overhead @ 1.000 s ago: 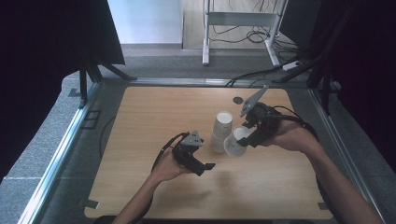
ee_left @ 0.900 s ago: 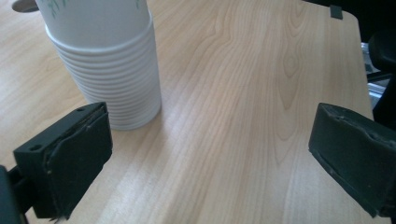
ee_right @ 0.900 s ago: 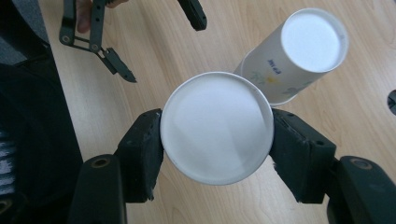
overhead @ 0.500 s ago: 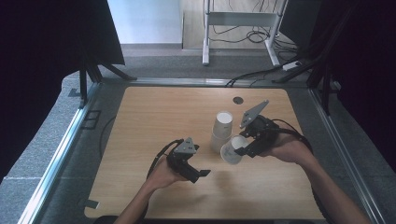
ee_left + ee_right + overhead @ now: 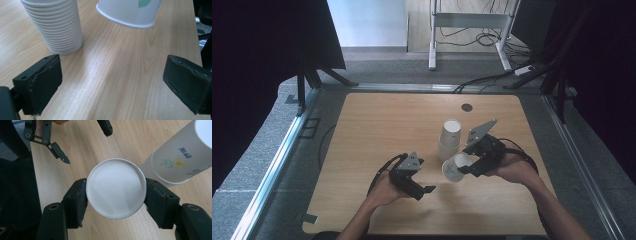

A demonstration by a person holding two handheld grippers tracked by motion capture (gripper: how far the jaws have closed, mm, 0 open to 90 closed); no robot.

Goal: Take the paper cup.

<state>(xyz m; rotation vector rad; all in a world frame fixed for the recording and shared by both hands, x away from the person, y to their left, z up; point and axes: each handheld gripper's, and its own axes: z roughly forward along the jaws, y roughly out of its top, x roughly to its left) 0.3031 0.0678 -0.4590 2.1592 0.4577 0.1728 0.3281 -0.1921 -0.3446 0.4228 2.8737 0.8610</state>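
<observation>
A tall stack of white paper cups [image 5: 451, 137] stands mouth-down at the middle right of the wooden table [image 5: 377, 130]. My right gripper [image 5: 468, 167] is shut on a single white paper cup [image 5: 454, 169] just in front of the stack, held above the table. In the right gripper view its pads squeeze the cup [image 5: 115, 188] near the base, with the mouth pointing away, and the stack [image 5: 180, 157] is beside it. My left gripper [image 5: 426, 190] is open low over the table. In the left gripper view the jaws stand wide apart around bare wood, facing the stack [image 5: 56, 25] and the held cup's rim [image 5: 127, 15].
A small dark round spot [image 5: 467, 107] marks the table's far side. Metal rails [image 5: 277, 165] run along the table's edges, with grey floor and cables [image 5: 482, 80] beyond. Bare wood spreads across the table's left half.
My right gripper has come down toward the table with the cup in it. The left gripper has drifted slightly toward the person's edge, still open.
</observation>
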